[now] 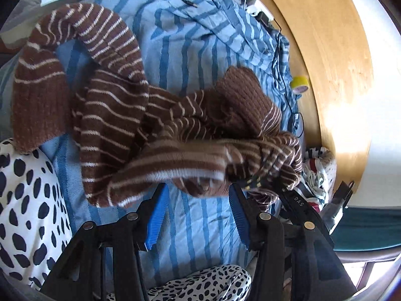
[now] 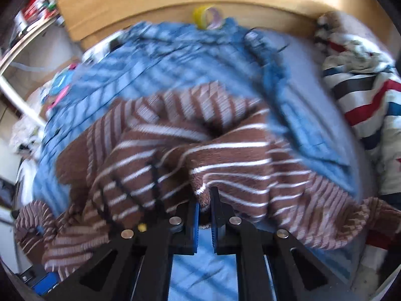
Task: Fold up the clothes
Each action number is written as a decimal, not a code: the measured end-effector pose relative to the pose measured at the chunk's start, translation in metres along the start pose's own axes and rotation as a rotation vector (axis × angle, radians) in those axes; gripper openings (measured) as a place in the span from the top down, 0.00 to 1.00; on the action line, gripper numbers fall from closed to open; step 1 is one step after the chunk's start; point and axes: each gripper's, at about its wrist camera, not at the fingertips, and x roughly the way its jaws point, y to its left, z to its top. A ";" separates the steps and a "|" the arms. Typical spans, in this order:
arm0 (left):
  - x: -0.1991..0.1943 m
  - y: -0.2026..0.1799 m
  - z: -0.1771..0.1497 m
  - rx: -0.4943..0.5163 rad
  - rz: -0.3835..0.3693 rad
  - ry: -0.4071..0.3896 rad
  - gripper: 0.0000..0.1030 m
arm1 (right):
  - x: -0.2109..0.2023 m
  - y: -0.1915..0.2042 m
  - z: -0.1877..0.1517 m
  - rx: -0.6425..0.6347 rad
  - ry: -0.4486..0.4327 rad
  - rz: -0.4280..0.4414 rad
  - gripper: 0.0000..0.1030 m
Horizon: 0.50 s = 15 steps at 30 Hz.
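A brown sweater with thin white stripes (image 1: 112, 115) lies crumpled on a blue striped bedsheet (image 1: 195, 50), one sleeve curving up at the left. My left gripper (image 1: 198, 186) stands open over the sheet. The sweater's near edge hangs at its blue fingertips, and the pads do not press on it. At the right of that view my right gripper (image 1: 272, 183) is buried in the sweater's edge. The blurred right wrist view shows the right gripper (image 2: 204, 195) shut on a fold of the sweater (image 2: 225, 150).
A white cloth with dark spots (image 1: 25, 200) lies at the left. A wooden bed frame (image 1: 338, 75) runs along the far side, with a yellow tape roll (image 1: 299, 84) and black cables (image 1: 283, 57) beside it. A heap of striped clothes (image 2: 363, 95) sits at the right.
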 end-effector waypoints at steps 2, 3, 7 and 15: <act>-0.007 -0.002 -0.001 0.002 -0.015 -0.016 0.50 | -0.021 -0.033 0.001 0.067 -0.064 -0.069 0.94; -0.009 -0.003 -0.002 0.005 -0.021 -0.022 0.50 | -0.031 -0.052 0.000 0.093 -0.091 -0.123 0.94; -0.012 -0.012 -0.009 0.008 -0.028 -0.036 0.50 | -0.055 -0.134 -0.018 0.200 -0.057 -0.338 0.98; 0.007 -0.017 -0.020 -0.009 -0.044 0.026 0.50 | -0.070 -0.136 -0.043 0.202 -0.028 -0.164 0.50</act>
